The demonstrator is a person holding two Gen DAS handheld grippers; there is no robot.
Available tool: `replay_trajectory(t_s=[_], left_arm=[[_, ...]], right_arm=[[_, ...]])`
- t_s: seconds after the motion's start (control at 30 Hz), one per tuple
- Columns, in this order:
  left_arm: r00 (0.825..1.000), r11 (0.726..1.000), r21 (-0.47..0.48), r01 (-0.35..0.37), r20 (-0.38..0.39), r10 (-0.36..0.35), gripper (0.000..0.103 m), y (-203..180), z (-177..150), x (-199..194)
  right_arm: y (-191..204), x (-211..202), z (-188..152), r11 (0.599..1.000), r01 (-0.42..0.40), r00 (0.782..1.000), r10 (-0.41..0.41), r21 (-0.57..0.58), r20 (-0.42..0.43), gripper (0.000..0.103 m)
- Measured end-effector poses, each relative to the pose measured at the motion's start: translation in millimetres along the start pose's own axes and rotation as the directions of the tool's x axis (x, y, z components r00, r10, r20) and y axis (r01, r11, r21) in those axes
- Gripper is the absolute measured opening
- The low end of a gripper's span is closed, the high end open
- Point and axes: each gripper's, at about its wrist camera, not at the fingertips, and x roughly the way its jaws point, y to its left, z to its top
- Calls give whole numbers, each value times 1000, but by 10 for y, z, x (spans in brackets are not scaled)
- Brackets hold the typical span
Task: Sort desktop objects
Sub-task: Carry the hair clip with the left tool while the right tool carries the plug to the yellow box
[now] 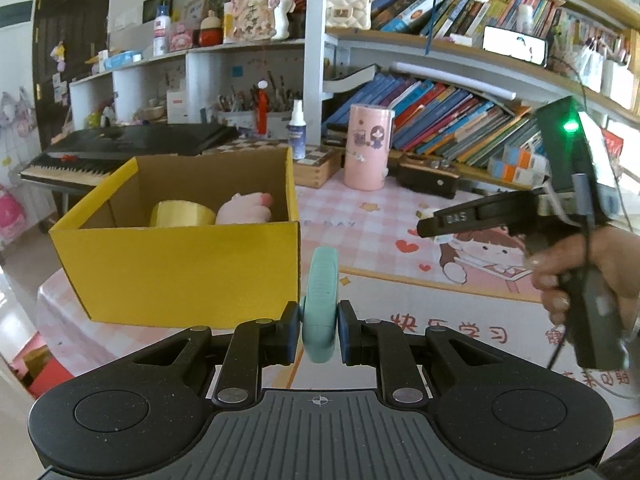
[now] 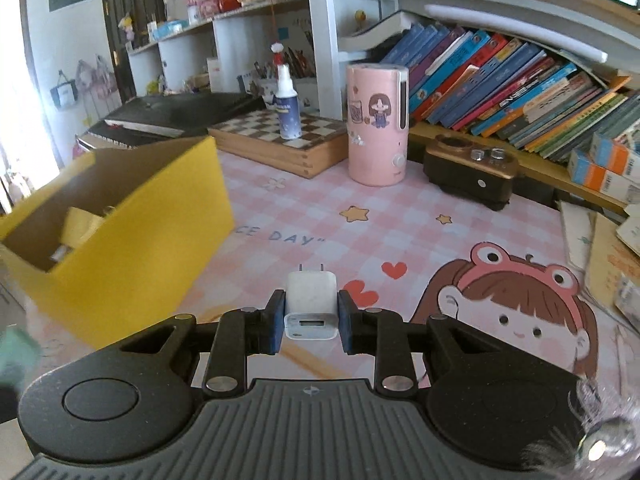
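Room: study corner, bookshelves (image 2: 500, 72) crammed along the far wall, keyboard piano far left.
Counter: pink checked cartoon mat (image 2: 360, 224) over the counter; pink cylinder (image 2: 378, 124), spray bottle (image 2: 287, 100) and chessboard box (image 2: 280, 140) at the far edge.
Yellow box (image 1: 184, 268): open-topped, left on the counter; tape roll (image 1: 182, 213) and a pink plush (image 1: 244, 209) already inside.
Left gripper (image 1: 319, 330): jaws closed on a teal oval gadget (image 1: 320, 300), held upright just right of the box's near corner.
Right gripper (image 2: 311, 316): jaws closed on a white charger plug (image 2: 310, 304), prongs pointing away, above the mat, right of the box.
Handling, teal gadget: likely light, hard plastic, curved and somewhat slippery; flat faces the safest hold.
Handling, plug: small, stiff, light, smooth; flat sides best, clear of the prongs.
Judged step: both items likely bound for the box.
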Motion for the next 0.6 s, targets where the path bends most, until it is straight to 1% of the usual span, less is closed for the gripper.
replay_trajectory(t_s=[0.2,0.37,0.6], left_arm=[[999,999,-4,49,8,-49,18,212,-50,-86],[997,997,2,74,7,-74,18,400,-112,-201],[994,994,5,107,-30,-107,18,631,-208,-295]], right_arm=[[264,-468,-120,999,-6,1000,6,42,11,24],[549,-767,-304,998,1,1000,0,60,-17,24],[949,-999,-605,995,24,998,-17,93,-67,24]])
